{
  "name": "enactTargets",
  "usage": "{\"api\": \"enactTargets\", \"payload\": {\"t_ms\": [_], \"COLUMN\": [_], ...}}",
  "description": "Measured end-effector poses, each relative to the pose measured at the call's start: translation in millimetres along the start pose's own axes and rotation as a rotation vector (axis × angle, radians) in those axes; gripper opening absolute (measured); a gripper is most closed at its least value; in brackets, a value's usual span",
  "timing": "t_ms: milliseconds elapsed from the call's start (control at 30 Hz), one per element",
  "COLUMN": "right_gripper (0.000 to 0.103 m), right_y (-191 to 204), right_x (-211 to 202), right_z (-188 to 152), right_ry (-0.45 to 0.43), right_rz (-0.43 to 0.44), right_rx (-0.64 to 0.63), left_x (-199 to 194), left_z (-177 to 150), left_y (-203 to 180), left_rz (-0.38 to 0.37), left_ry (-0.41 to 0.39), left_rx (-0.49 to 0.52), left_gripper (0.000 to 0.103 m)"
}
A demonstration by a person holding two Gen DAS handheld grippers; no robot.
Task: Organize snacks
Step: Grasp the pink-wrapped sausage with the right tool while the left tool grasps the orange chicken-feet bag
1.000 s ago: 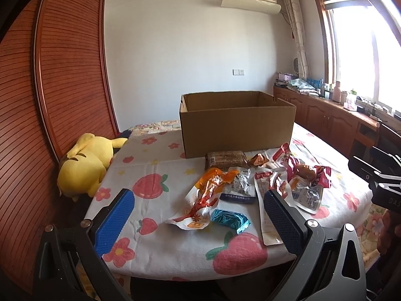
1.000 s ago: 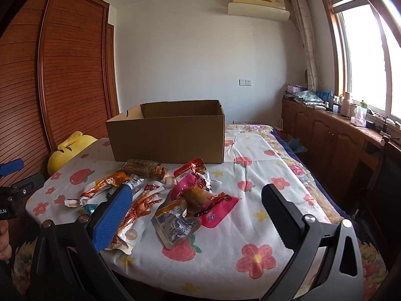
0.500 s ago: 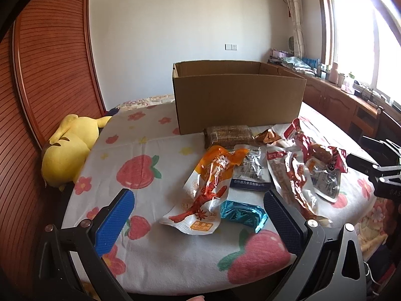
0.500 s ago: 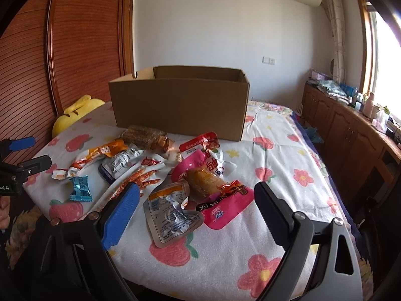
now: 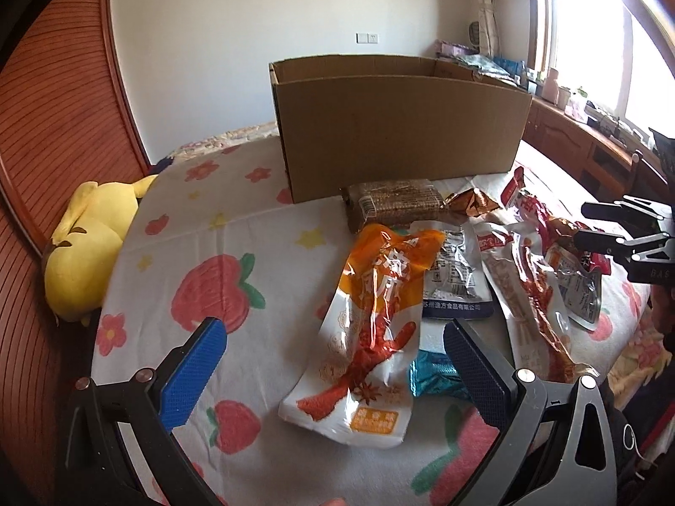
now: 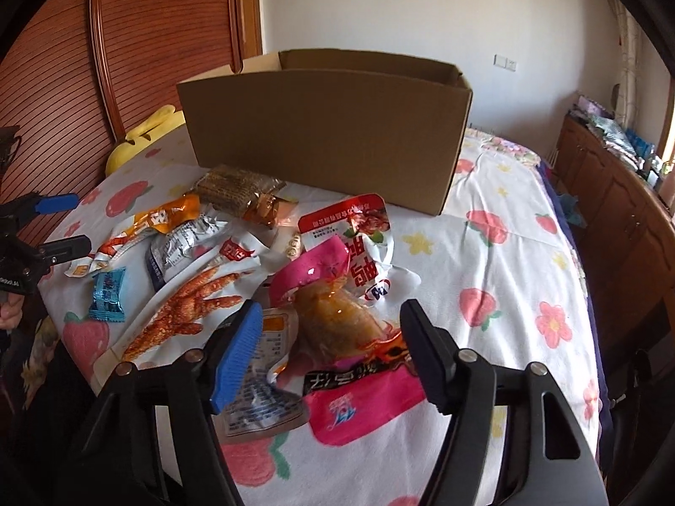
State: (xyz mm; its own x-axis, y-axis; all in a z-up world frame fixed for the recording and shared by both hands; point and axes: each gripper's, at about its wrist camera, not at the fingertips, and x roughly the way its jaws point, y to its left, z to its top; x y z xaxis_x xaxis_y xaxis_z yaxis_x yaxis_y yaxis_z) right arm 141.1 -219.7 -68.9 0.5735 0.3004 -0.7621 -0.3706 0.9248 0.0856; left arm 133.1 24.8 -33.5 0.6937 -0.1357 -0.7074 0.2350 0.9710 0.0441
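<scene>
Cardboard box (image 5: 396, 126) backs the snack packets (image 6: 236, 261); right tablecloth (image 6: 506, 278) bare.

- On the silver packet (image 5: 455, 270), a dark-blue strip along the near edge carries a white line I read as 苏州逸方食品有限公司. The fine print above it is too small for me.
- The orange-and-white packet (image 5: 371, 337) has large white Chinese characters on its orange top, but glare keeps me from making them out.
- The red-and-white packet (image 6: 367, 270) shows big red characters, upside down from my view. One reads 鸭.
- The pink packet (image 6: 358, 413) has a black band of white brush characters, which I cannot read.
- The brown cracker pack (image 5: 392, 202) has a white barcode label whose digits are too small to read.
</scene>
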Motion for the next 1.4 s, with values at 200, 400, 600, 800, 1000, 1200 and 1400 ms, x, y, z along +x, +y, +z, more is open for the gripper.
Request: {"api": "enactTargets", "payload": {"t_ms": [200,400,600,800,1000,1200,1400], "right_gripper": [0.063,0.061,0.061,0.061,0.061,0.057,0.056], "right_y": [-8,-10,-12,-11,-22,-28,-34], "right_x": [9,21,29,40,49,48,41], "right_z": [13,17,20,21,23,23,19], "right_ry": [0.049,0.108,0.15,0.195,0.22,0.221,0.231], "right_rz": [0.049,0.084,0.111,0.142,0.193,0.148,0.103], "right_rx": [-0.032,-0.053,-0.065,-0.08,-0.026,-0.039,-0.052], "left_x": [24,45,60,76,93,97,93], "left_z": [14,28,39,47,49,51,51], "left_y": [5,4,7,11,15,18,23], "left_rz": [-0.019,-0.037,-0.103,-0.143,-0.178,-0.202,-0.219], "left_ry": [0.069,0.12,0.167,0.202,0.235,0.234,0.229], "left_rx": [0.04,0.081,0.083,0.083,0.069,0.056,0.033], "left_gripper": [0.103,0.103,0.103,0.103,0.103,0.101,0.096]}}
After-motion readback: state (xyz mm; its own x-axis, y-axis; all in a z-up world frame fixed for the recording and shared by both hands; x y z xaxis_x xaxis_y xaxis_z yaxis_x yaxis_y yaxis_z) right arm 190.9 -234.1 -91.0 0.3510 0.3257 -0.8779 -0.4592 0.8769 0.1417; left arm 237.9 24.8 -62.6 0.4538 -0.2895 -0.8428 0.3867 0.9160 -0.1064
